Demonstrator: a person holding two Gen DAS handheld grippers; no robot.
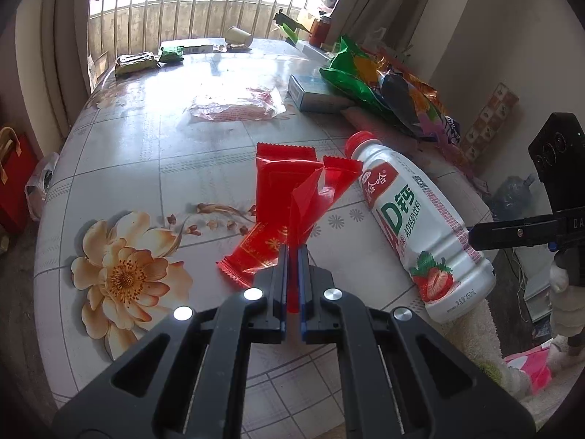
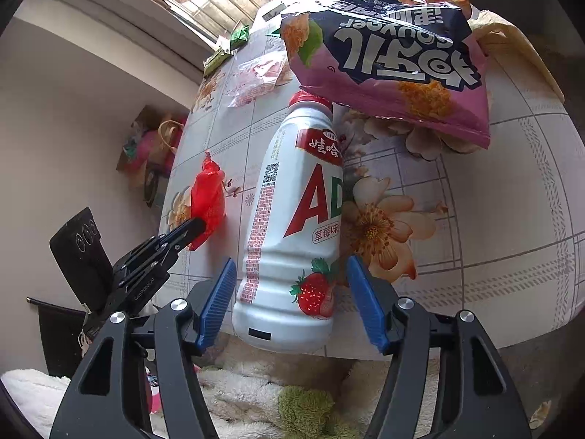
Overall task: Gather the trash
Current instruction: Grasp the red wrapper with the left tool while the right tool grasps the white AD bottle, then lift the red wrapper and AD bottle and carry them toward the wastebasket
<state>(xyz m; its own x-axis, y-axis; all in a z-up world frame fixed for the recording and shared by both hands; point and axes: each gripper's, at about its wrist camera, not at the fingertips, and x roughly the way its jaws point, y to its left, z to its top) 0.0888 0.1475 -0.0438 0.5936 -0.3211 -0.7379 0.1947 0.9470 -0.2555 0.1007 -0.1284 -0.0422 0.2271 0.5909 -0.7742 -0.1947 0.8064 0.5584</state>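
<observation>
So the bottle (image 2: 292, 226) is lying on its side at the near edge of the desk (image 2: 512, 219), red cap pointing away toward the snack bags (image 2: 384, 58), flat base poking a bit past the edge toward the right gripper (image 2: 290, 307). That's the relation that matters – the bottle's long axis runs pretty much straight along the line the gripper points, so the blue pads (image 2: 219, 300) sit one on each side of the lower body, right by the strawberry print. Jaws are apart, no pad pressing on the plastic that I can see; there's a sliver of gap on the left and a wider one on the right. Looks to me like the next move is just closing across the width, maybe after nudging right to center it. Meanwhile the left gripper (image 1: 292, 256) is squeezed tight on a red wrapper (image 1: 292, 197), which stands up crumpled from the jaws, just left of the bottle – it's busy, so the right one is clearly the hand for this. One worry: round bottle, half off the edge, could roll or slip off if the pinch lands off-center.
</observation>
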